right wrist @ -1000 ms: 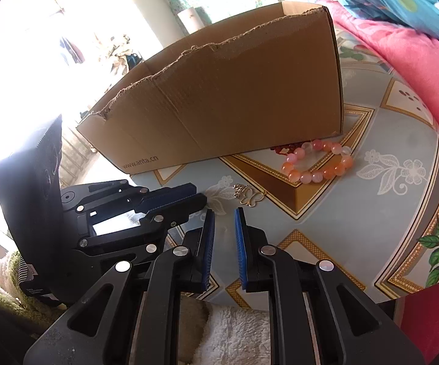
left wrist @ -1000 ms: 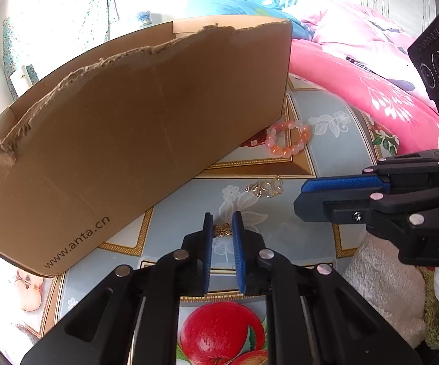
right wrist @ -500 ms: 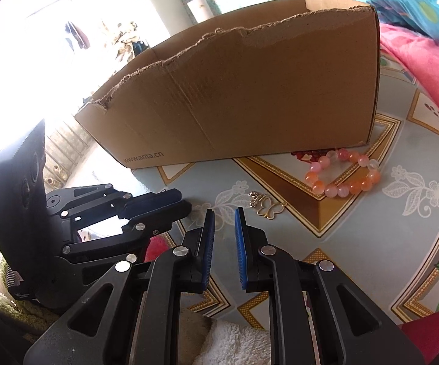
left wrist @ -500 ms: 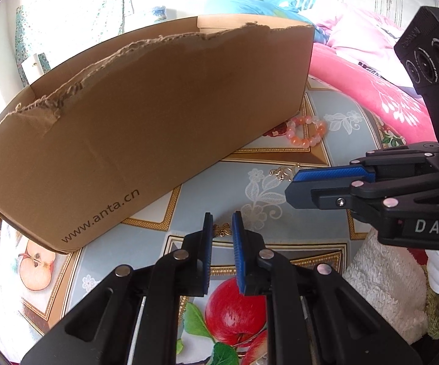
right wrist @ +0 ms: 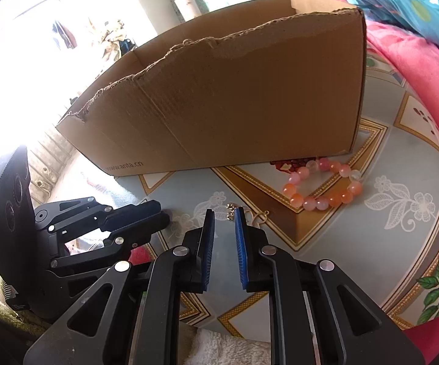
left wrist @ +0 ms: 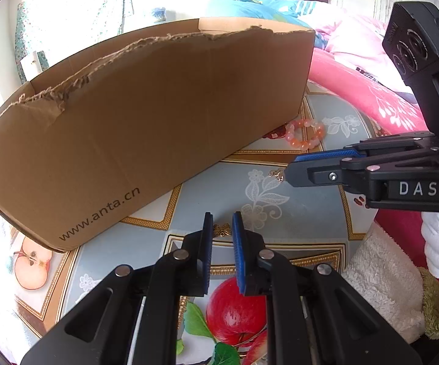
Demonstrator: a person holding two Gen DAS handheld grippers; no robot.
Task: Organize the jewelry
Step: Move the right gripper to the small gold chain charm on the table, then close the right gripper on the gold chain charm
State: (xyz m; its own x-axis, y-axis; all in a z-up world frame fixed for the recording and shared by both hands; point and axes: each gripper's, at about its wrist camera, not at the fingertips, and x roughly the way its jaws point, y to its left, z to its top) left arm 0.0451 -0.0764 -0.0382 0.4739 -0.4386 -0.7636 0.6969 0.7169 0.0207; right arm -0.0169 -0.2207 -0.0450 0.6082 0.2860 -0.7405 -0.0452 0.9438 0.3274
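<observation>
Likely the narrow gaps are the trouble: with both the left hand-held gripper (left wrist: 221,222) and right hand-held gripper (right wrist: 224,217) barely parted and empty, each gold charm (left wrist: 222,230) just ahead on the counter (right wrist: 402,243) could be nudged aside rather than pinched.

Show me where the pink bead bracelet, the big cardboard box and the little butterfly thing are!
bead bracelet (right wrist: 326,184), right wrist view, on its lower beads.
cardboard box (left wrist: 158,115), left wrist view, on its front wall.
butterfly charm (left wrist: 221,230), left wrist view, on its wings.

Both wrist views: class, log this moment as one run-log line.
left gripper: narrow gap, over butterfly charm | right gripper: narrow gap, at gold earring | bead bracelet: beside cardboard box
</observation>
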